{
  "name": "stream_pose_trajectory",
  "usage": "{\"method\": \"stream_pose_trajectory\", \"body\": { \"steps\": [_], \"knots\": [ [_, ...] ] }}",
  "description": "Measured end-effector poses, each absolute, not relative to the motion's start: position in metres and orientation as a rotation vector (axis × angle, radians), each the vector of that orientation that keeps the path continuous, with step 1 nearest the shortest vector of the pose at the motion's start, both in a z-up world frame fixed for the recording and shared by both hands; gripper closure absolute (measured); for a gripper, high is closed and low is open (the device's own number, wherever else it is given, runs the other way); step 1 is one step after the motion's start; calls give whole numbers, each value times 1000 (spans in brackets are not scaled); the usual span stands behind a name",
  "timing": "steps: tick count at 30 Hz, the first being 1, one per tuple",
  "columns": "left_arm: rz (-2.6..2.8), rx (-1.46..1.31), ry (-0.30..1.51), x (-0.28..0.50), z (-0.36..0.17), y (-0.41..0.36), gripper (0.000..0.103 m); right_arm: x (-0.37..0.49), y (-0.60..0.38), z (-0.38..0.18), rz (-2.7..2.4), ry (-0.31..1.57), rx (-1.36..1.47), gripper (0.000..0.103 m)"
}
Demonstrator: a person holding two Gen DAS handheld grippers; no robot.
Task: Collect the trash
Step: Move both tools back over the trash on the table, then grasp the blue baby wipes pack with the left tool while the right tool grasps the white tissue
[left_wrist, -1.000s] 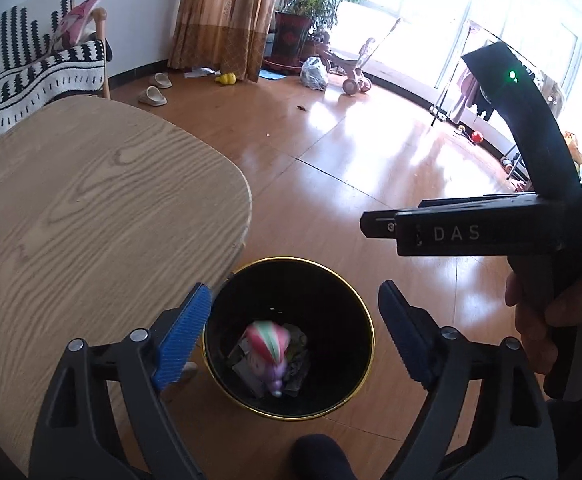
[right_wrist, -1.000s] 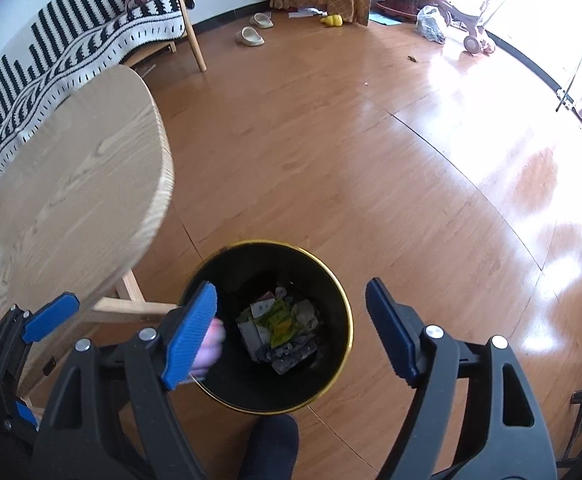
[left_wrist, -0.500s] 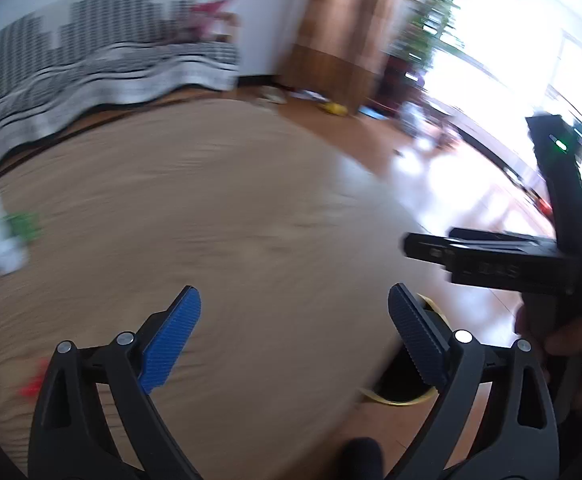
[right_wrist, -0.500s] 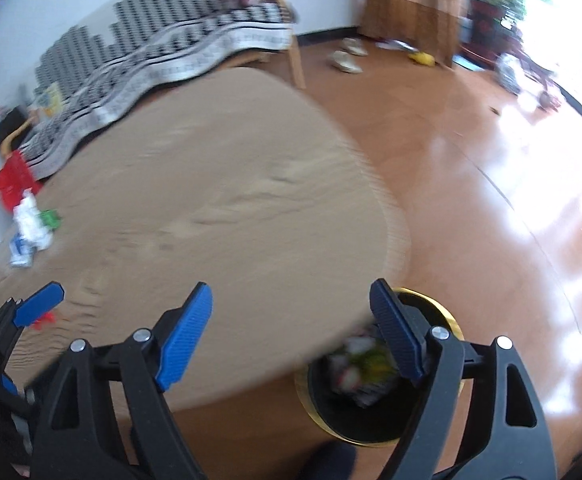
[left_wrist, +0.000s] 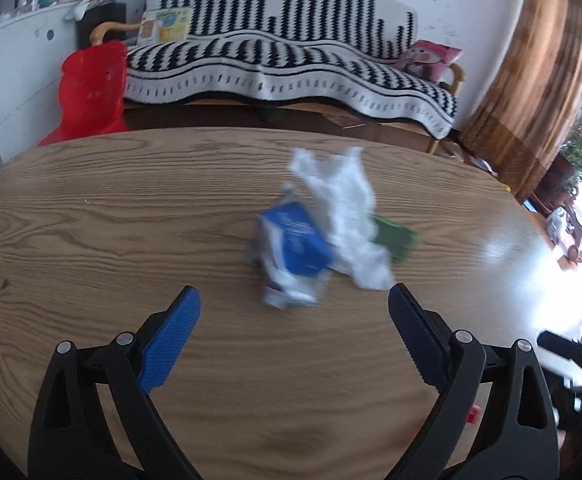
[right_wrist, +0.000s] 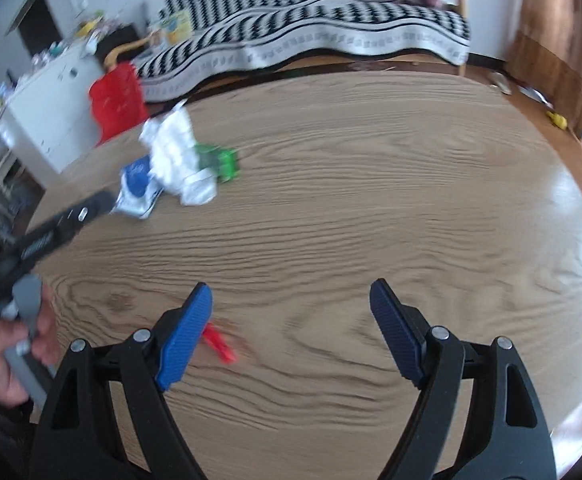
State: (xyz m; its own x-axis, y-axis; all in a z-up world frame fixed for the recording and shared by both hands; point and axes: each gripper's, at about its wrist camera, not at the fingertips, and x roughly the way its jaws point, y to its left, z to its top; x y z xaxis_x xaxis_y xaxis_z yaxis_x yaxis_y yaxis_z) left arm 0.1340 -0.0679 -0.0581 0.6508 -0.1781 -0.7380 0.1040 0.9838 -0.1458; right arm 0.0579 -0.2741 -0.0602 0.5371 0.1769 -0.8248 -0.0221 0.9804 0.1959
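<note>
Just ahead of the left gripper's (left_wrist: 291, 320) wide-open, empty jaws, crumpled trash (left_wrist: 323, 232) on the table (left_wrist: 91, 216).

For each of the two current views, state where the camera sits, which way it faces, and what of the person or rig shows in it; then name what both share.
Left wrist: sits on the left gripper, angled down across the wooden table at the white crumpled paper, blue-and-white wrapper and green scrap; its own open blue-padded jaws show.
Right wrist: sits on the right gripper, angled down at the table, red scrap near its pad; its open jaws and the left hand show.
Shared: table, trash pile, striped sofa, red chair.
</note>
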Motion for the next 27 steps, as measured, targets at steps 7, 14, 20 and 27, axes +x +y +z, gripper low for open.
{"method": "stream_pose_trajectory", "body": {
  "steps": [7, 14, 20, 27],
  "knots": [
    [-170, -83, 904, 161, -84, -76, 11, 75, -256, -72, 151, 1021, 176, 25],
    [-196, -44, 937, 170, -97, -73, 67, 93, -247, -78, 170, 1018, 164, 25],
    [-213, 23, 874, 134, -64, -56, 72, 114, -234, -85, 182, 1008, 141, 25],
    [-200, -18, 884, 91, -42, -14, 72, 144, -205, -85, 217, 1003, 152, 25]
  ]
}}
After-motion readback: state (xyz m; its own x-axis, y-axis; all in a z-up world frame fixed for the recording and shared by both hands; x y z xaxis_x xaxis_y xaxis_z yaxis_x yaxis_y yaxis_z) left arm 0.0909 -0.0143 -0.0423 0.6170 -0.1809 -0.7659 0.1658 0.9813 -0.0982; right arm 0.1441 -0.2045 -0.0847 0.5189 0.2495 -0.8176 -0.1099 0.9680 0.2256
